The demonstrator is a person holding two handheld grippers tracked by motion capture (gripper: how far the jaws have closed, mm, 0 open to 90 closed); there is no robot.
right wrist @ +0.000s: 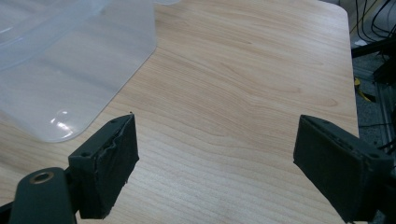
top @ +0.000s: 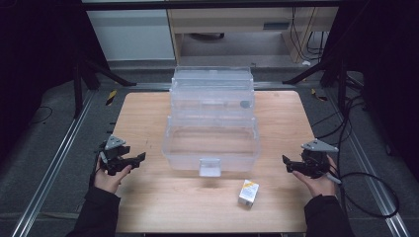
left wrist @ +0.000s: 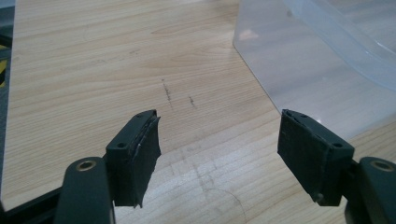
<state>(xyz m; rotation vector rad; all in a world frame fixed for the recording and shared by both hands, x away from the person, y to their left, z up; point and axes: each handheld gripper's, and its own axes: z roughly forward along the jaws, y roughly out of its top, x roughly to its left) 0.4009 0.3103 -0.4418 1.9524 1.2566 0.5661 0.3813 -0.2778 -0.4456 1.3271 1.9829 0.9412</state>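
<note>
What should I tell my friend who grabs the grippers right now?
Left gripper: open, nothing between its fingers, low at the table's left.
Right gripper: open, holding nothing, low at the table's right.
Clear tiered box: open at the middle of the table.
Small carton: lying in front of the box, toward the right.
Done: nothing is picked up yet.
Left: probably take the carton to the box.

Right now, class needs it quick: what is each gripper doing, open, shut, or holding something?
Left gripper: open, holding nothing, bare table between its jaws.
Right gripper: open, holding nothing, beside the clear plastic box.
</note>
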